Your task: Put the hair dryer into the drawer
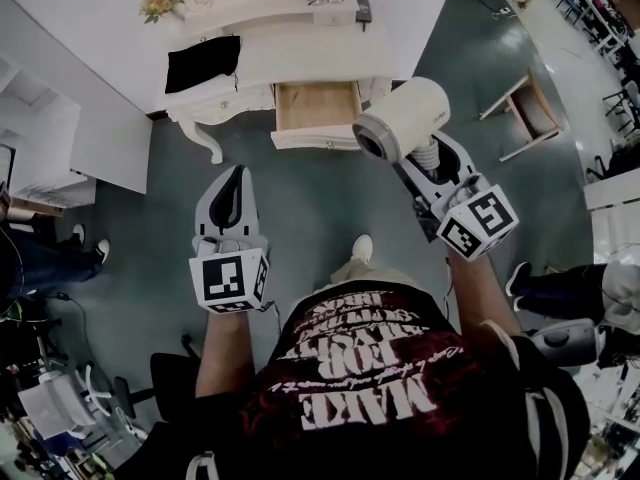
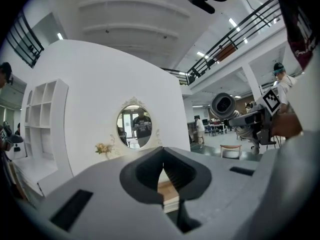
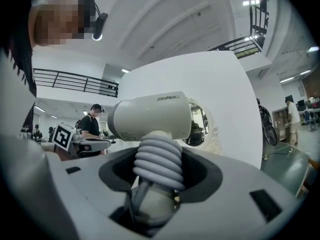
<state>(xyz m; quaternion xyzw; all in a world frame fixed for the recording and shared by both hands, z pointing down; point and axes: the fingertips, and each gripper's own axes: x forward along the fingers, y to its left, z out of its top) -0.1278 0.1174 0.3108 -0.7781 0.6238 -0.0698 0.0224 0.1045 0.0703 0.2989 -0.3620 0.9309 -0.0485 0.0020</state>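
While the drawer [image 1: 316, 108] stands pulled out of the dressing table [image 1: 300, 60], hair dryer [image 1: 405, 118]: off the furniture, carried in the right gripper [image 1: 425, 163], not yet in the drawer.
Drawer: open toward the person, its wooden bottom bare as far as the head view shows.
Right gripper: clamped on the hair dryer's handle; in the right gripper view the ribbed grey section rises from between the jaws.
Grip rationale: holding by the handle probably leaves the pale barrel free above the jaws, so the body can go into the drawer first.
Barrel attitude: crosswise to the jaws, with one round end facing the person's left.
Left gripper [image 1: 232, 193]: clenched on nothing; in the left gripper view its jaw tips meet, with only the distant drawer seen past them.
Left gripper role: likely idle, since the drawer needs no further pulling.
Right arm pose: forearm stretched forward, gripper level and aimed at the table's right end.
Left arm pose: forearm forward, gripper level over the floor, behind the right one.
Relative position: in the head view the barrel overlaps the drawer's right front corner, but its height above the drawer cannot be judged.
Table top: a black cloth [image 1: 202, 63] and flowers [image 1: 160, 5] lie clear of the drawer.
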